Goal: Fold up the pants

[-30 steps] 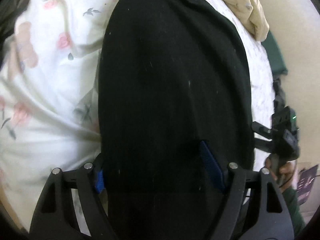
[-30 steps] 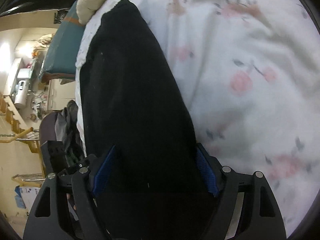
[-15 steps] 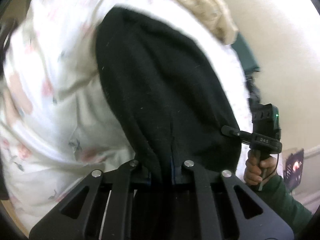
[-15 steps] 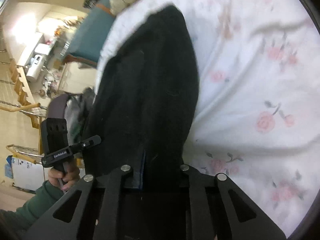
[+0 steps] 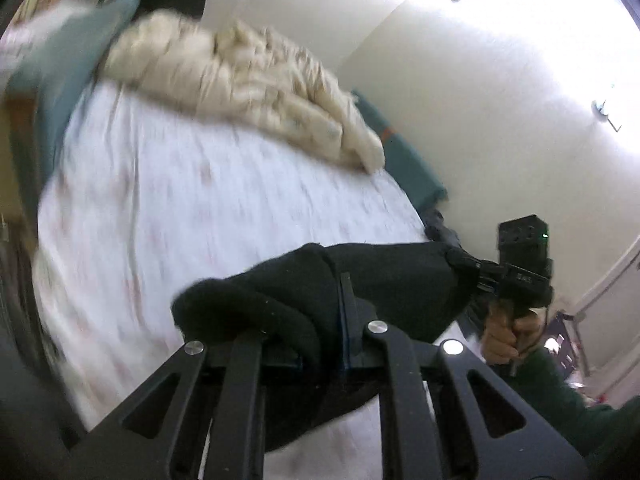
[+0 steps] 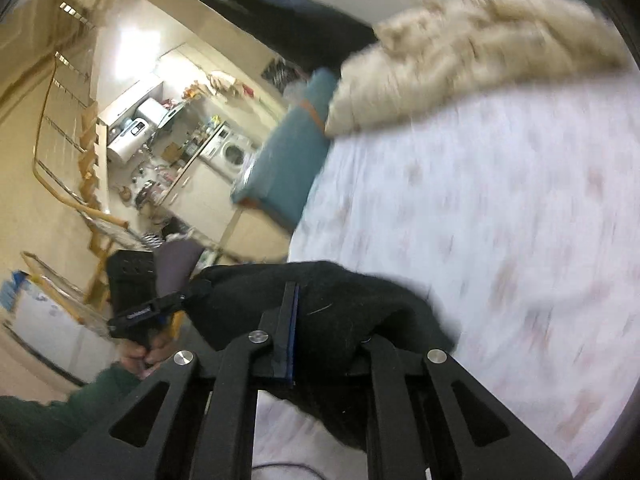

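Bedsheet (image 5: 192,200) smeared by motion blur, print unreadable. Black pants (image 5: 384,280) bunch over left gripper (image 5: 332,316), hiding fingertips. Right gripper (image 6: 320,320) fingertips buried likewise; pants' lower part cut off.

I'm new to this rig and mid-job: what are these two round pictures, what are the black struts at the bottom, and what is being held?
Each picture comes from a fisheye camera on a hand-held two-finger tool, looking along its fingers. The black struts are that tool's own arms. The left tool and the right tool are each shut on the black pants, lifted above the floral bed sheet. A beige blanket lies crumpled at the far end. Each view also shows the person's other hand gripping the opposite tool.
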Action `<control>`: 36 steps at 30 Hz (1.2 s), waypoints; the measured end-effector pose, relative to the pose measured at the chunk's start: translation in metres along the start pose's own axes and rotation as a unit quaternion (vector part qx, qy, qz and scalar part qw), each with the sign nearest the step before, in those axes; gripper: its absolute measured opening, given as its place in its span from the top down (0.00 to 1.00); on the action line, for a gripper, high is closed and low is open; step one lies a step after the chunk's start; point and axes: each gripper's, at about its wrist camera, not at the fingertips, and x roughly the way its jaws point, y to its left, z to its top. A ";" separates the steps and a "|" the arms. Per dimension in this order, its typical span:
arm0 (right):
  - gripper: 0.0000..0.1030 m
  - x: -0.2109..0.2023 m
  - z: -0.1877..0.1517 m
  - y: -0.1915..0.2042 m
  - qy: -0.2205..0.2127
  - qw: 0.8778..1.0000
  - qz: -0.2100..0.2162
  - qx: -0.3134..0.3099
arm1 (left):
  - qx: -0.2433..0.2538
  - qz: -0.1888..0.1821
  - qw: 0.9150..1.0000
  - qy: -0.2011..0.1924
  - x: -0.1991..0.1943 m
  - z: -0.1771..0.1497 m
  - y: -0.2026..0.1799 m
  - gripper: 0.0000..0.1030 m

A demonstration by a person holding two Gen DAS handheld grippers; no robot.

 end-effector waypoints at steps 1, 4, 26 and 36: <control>0.90 0.003 0.017 0.002 -0.012 1.000 -0.009 -0.013 | 0.019 0.009 1.000 -0.012 0.006 0.019 -0.002 0.91; 0.90 0.016 0.056 0.013 -0.051 0.998 -0.028 -0.039 | 0.090 0.033 0.993 -0.070 0.015 0.062 -0.007 0.90; 0.86 0.036 -0.258 -0.032 0.161 0.979 -0.087 0.087 | 0.138 0.083 0.944 0.287 0.019 -0.236 0.050 0.67; 0.32 -0.009 -0.220 -0.021 0.204 0.962 -0.164 0.082 | -0.016 0.121 0.982 0.146 -0.024 -0.177 0.063 0.35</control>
